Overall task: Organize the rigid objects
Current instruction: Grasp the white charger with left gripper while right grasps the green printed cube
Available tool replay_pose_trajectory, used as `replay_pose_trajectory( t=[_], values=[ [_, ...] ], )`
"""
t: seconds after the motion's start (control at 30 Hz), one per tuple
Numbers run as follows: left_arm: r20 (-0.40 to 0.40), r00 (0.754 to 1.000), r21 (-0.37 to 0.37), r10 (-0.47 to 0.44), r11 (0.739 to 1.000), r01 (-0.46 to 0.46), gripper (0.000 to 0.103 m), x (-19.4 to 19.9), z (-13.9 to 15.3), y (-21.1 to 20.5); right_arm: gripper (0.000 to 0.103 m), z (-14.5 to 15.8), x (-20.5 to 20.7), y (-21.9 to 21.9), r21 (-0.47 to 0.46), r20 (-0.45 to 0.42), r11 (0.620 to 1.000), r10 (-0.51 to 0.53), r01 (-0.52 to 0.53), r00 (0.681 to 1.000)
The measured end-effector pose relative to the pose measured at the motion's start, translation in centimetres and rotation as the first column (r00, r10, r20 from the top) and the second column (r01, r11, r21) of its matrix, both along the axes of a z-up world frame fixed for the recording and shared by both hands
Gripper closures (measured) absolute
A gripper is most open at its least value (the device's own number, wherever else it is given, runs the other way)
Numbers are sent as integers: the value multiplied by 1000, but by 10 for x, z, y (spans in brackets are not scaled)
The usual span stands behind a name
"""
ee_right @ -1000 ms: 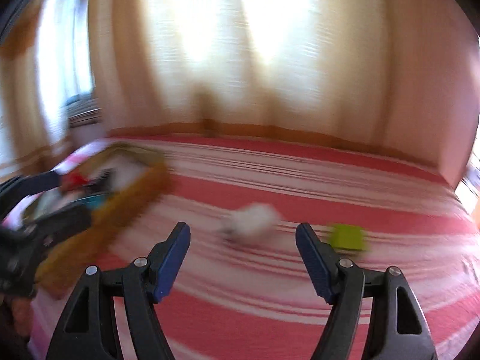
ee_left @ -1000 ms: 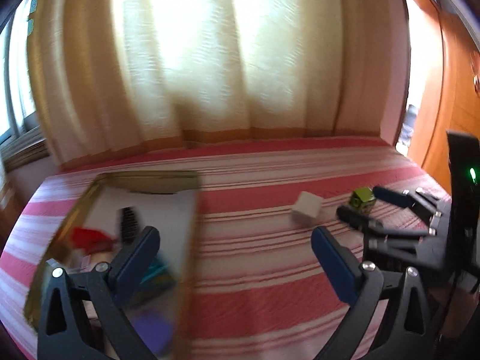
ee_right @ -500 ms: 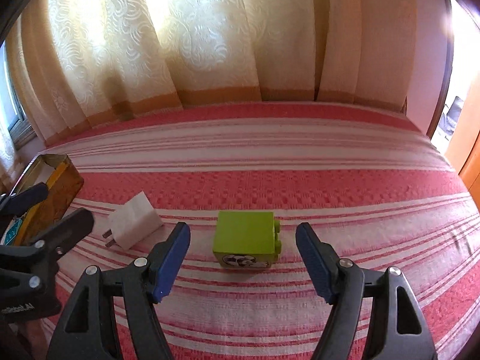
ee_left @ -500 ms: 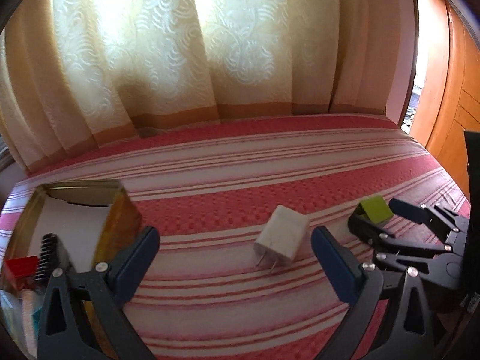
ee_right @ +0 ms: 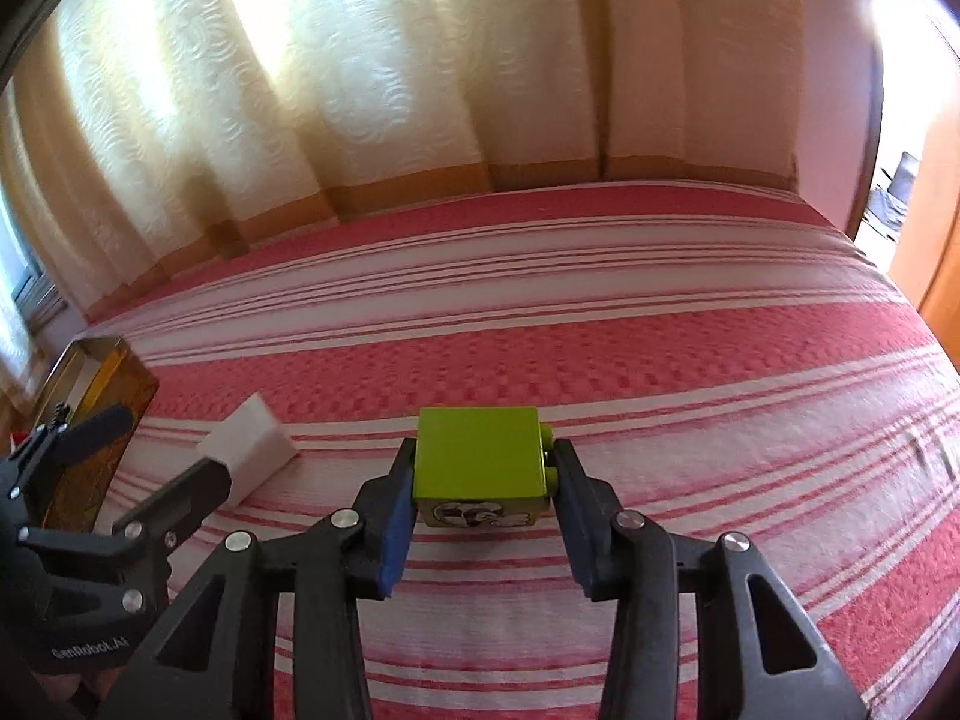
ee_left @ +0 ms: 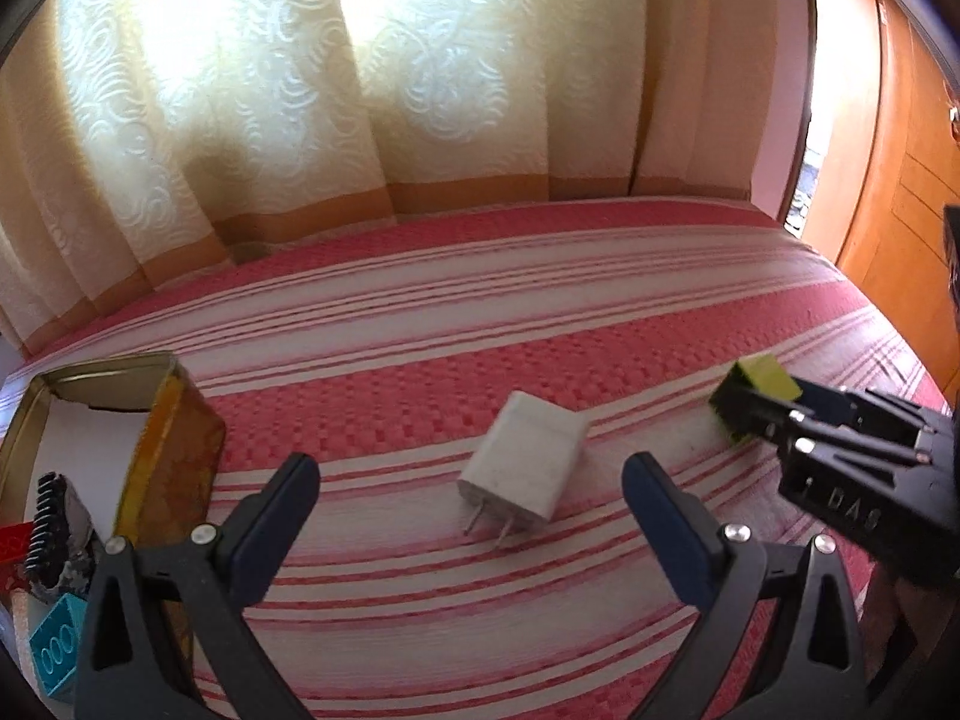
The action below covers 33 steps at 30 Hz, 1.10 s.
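**Right claw closes on the green block**

The right gripper has just been closing, and its blue pads now clamp the lime-green block at centre frame. The left gripper stands spread wide at the bottom of its view, the white charger lying untouched between its fingers. Beneath both lies the red-and-white striped bedspread. At lower left stands the open tin box.
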<state>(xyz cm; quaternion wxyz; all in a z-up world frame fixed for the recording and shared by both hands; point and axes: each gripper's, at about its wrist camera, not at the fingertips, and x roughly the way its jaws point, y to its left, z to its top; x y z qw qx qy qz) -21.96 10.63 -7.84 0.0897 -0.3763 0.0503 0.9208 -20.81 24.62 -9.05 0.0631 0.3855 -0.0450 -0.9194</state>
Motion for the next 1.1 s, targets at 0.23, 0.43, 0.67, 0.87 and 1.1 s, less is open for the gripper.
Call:
replay_pose_trajectory(
  t=[0.23,0.43,0.67,0.87,1.1],
  values=[
    [44,998,-6,-34,999,34,12,-13,-7,14,58,5,4,3,12,-28,1000,-19,19,999],
    [94,994,3,-56,998,56,47,-20,-14,17,58,8,8,3,22,-57,1000,-17,18,998],
    [107,991,37,-77,997,73,66,-18,-15,15,58,9,10,2,39,-75,999,-12,15,997],
    [90,994,66,-57,997,51,66,-13,-12,8,58,14,16,-2,46,-110,999,9,-4,994],
    [15,1000,51,-16,999,15,66,9,-3,-3,58,25,30,-11,35,-192,998,63,-57,979]
  ],
)
